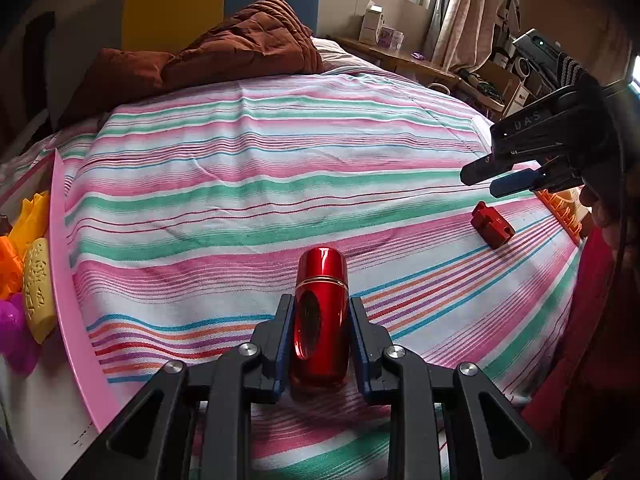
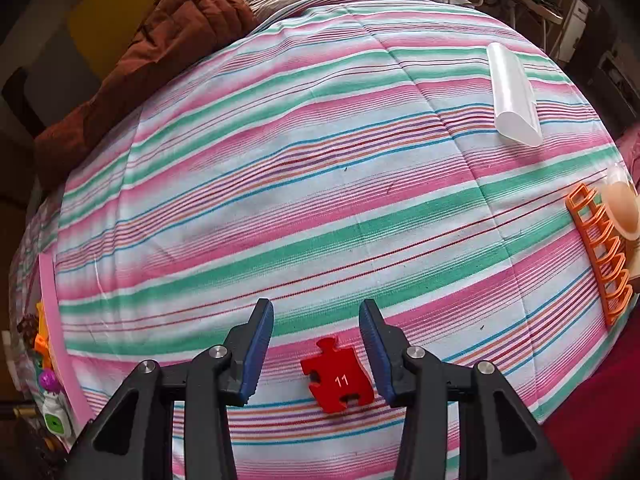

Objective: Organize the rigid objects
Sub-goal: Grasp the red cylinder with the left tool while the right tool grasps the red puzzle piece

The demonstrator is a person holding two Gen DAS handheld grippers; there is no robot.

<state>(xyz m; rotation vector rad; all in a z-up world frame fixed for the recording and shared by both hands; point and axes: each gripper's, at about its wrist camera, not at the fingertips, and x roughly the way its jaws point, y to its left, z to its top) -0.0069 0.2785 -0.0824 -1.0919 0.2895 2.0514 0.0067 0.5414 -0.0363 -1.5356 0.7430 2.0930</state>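
Note:
My left gripper (image 1: 320,308) is shut on a shiny red metal cylinder (image 1: 320,320), which lies lengthwise between the blue pads just above the striped bedsheet (image 1: 280,152). A red puzzle piece marked 11 (image 2: 338,376) lies flat on the sheet. My right gripper (image 2: 316,306) is open and points down over it, with the piece showing between its fingers and untouched. In the left wrist view the right gripper (image 1: 484,178) hangs at the right, above that red piece (image 1: 492,225).
A pink tray (image 1: 64,280) at the left edge holds yellow, orange and purple toys. An orange plastic rack (image 2: 600,256) lies at the right edge of the bed, and a white translucent tube (image 2: 514,96) farther back. A brown quilt (image 1: 224,52) is heaped at the head.

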